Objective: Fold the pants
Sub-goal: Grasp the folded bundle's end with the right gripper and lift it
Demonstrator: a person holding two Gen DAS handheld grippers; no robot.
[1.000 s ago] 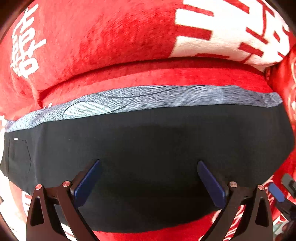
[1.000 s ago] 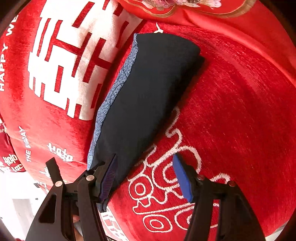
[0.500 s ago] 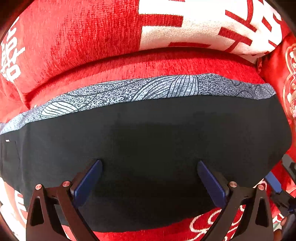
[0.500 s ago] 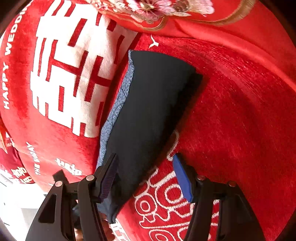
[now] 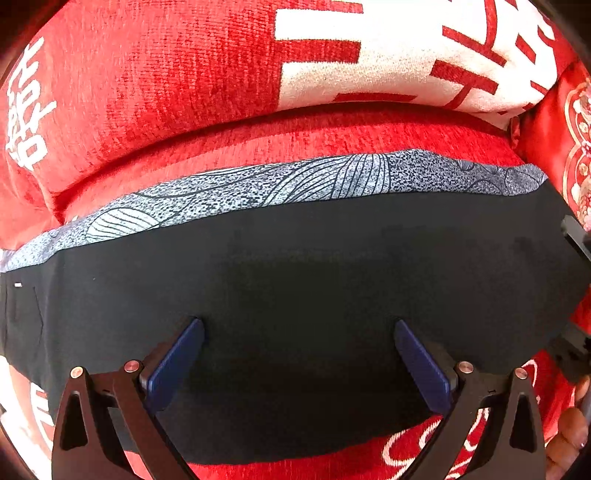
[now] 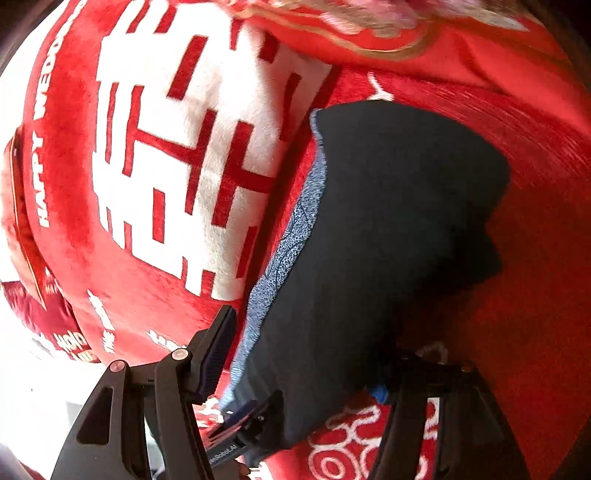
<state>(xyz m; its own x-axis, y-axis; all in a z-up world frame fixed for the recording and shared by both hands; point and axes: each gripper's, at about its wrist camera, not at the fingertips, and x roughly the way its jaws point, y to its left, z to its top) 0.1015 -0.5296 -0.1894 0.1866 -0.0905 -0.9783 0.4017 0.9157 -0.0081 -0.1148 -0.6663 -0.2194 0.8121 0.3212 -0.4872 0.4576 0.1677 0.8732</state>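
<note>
The black pants (image 5: 295, 266) lie folded into a long strip on the red sofa seat (image 5: 295, 136), with a blue-grey patterned band (image 5: 332, 181) along the far edge. My left gripper (image 5: 299, 354) points down over the middle of the strip, open, its blue pads (image 5: 173, 365) wide apart above the cloth. In the right wrist view the pants (image 6: 388, 221) run away from me. My right gripper (image 6: 295, 332) is open with the strip's near end between its fingers. The black cloth covers most of the right finger. One finger of the left gripper (image 6: 240, 417) shows below.
A red back cushion with a large white character (image 6: 166, 147) stands just behind the pants. An embroidered red pillow (image 6: 369, 29) lies at the strip's far end. A person's fingers (image 5: 569, 432) show at the lower right. Pale floor (image 6: 29, 387) lies beyond the sofa's edge.
My right gripper has dipped and moved forward, so the pants' near end now lies between its fingers instead of beside them. The left gripper has slid sideways along the strip, still open.
</note>
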